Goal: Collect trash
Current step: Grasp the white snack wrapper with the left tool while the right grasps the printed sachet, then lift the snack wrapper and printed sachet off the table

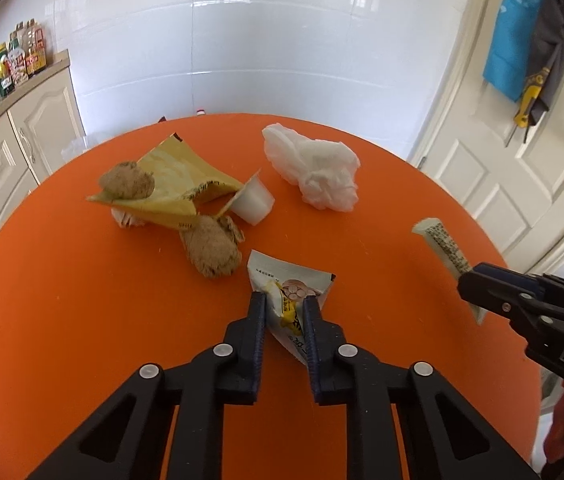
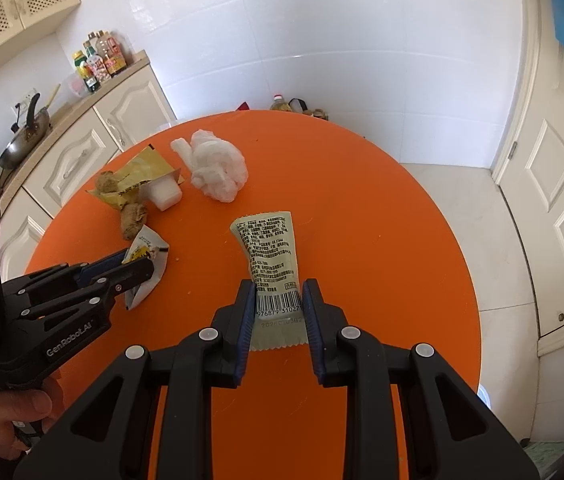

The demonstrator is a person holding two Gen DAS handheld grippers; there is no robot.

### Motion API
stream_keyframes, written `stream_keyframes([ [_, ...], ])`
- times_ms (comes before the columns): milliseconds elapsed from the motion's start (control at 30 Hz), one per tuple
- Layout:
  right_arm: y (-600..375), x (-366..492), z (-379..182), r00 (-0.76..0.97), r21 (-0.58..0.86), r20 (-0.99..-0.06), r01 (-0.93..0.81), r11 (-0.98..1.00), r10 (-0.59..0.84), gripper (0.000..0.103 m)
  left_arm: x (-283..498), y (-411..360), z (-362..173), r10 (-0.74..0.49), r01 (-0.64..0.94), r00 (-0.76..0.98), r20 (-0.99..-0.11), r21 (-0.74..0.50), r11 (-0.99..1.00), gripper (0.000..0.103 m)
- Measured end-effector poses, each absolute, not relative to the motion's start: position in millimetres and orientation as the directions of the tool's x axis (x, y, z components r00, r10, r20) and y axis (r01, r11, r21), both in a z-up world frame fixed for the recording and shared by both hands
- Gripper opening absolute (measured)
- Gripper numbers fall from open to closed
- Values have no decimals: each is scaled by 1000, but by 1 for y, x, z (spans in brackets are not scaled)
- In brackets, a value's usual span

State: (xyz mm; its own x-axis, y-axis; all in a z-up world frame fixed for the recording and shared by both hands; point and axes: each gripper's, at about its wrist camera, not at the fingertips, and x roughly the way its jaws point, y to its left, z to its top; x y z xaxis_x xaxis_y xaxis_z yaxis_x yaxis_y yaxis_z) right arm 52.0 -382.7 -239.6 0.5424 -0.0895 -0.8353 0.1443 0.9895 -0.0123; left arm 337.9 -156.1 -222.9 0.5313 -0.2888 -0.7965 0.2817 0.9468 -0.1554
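My left gripper (image 1: 284, 308) is shut on a white and yellow snack wrapper (image 1: 288, 280), held over the orange round table (image 1: 82, 320). It also shows in the right wrist view (image 2: 148, 258). My right gripper (image 2: 276, 296) is shut on a pale green wrapper (image 2: 268, 248) with a barcode; the wrapper also shows in the left wrist view (image 1: 444, 246). Further back lie a crumpled white tissue (image 1: 314, 172), a yellow packet (image 1: 170, 180), two brown lumps (image 1: 212, 248), and a small white plastic cup (image 1: 252, 200).
Cream kitchen cabinets (image 2: 82, 160) with bottles (image 2: 98, 60) and a wok (image 2: 26, 136) stand to the left. A white door (image 2: 562, 200) is to the right. A bottle and bag (image 2: 294, 104) sit on the floor behind the table.
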Motion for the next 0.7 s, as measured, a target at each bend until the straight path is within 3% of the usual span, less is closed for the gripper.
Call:
stream_keyframes([
  [333, -375, 37, -230, 553, -5, -829, 148, 989, -87, 24, 311, -141, -221, -326, 285, 526, -786, -198, 938, 8],
  [700, -378, 5, -190, 618, -11, -777, 183, 983, -123, 24, 301, -150, -178, -381, 363, 603, -701, -184, 913, 8],
])
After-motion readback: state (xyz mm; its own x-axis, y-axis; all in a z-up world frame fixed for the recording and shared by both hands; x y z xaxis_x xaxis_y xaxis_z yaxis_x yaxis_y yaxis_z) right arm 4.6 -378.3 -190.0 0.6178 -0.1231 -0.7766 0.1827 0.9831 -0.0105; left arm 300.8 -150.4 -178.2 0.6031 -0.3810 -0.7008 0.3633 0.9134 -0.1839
